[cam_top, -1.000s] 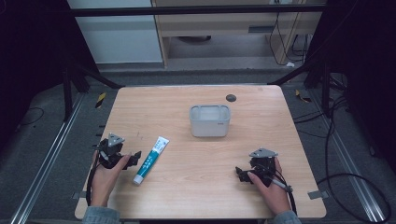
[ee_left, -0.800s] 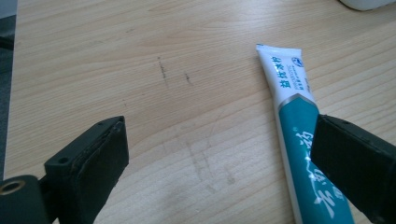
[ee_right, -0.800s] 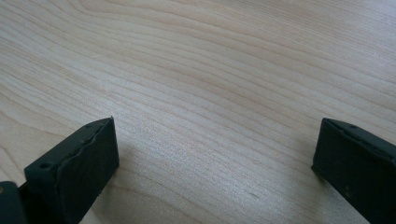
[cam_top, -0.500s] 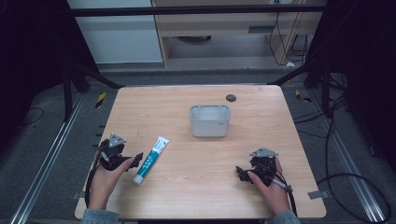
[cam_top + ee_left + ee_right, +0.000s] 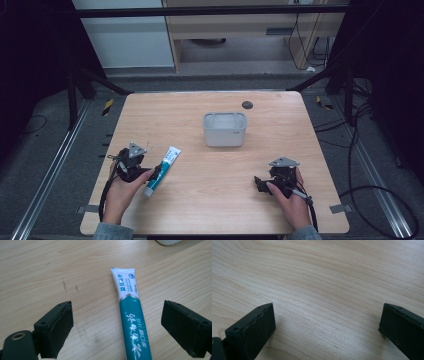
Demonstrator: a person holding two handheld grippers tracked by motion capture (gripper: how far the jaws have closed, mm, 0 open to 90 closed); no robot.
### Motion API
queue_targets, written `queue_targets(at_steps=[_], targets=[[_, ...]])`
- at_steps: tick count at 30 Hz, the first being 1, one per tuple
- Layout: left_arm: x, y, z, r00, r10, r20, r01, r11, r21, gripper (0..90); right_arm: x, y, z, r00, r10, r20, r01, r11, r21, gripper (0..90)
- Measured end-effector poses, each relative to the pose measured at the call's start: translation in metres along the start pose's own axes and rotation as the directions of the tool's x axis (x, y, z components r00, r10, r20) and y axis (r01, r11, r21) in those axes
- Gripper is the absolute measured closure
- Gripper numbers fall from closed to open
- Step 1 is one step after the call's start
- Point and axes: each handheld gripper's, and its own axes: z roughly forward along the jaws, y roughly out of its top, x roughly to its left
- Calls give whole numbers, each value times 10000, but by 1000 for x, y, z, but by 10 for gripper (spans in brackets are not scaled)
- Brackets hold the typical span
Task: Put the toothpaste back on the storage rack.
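Note:
A teal and white toothpaste tube (image 5: 162, 169) lies flat on the wooden table (image 5: 200, 210) at the front left, white crimped end pointing away from me. My left gripper (image 5: 155, 174) is at the tube's near end. In the left gripper view the tube (image 5: 132, 315) lies between the jaws, nearer the right one, and neither pad touches it. This gripper (image 5: 117, 315) is open, and its jaws have just been closing a little. My right gripper (image 5: 259, 183) rests at the front right, open (image 5: 327, 315) over bare wood.
A grey rectangular container (image 5: 224, 129) stands in the middle of the table, behind both grippers. A small dark round disc (image 5: 247, 105) lies near the far edge. Cables trail from both grippers toward the front edge.
My left gripper has moved a little to the right, toward the tube, so its jaws now straddle the tube's near end. The right gripper has stayed put.

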Motion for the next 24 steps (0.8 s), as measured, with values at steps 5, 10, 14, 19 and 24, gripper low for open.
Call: queue_targets(at_steps=[5, 10, 14, 19, 24], targets=[[-5, 7, 7, 9992, 359, -187, -351, 9985, 412, 87, 0, 0, 0, 10000, 8, 9, -8, 10000, -3, 8], [-7, 12, 10, 9983, 580, -71, -573, 9958, 715, 81, 0, 0, 0, 10000, 5, 11, -5, 10000, -4, 8], [-12, 12, 13, 9954, 897, -323, -855, 9898, 1138, 80, 0, 0, 0, 10000, 15, 18, -15, 10000, -7, 7], [-22, 11, 20, 9896, 1414, -279, -1357, 9796, 1483, 79, 0, 0, 0, 10000, 53, 54, -53, 10000, -9, 7], [-25, 14, 25, 9904, 1382, -1, -1365, 9788, 1525, 105, 1, 0, 0, 9999, 83, 62, -83, 10000, -11, 7]])
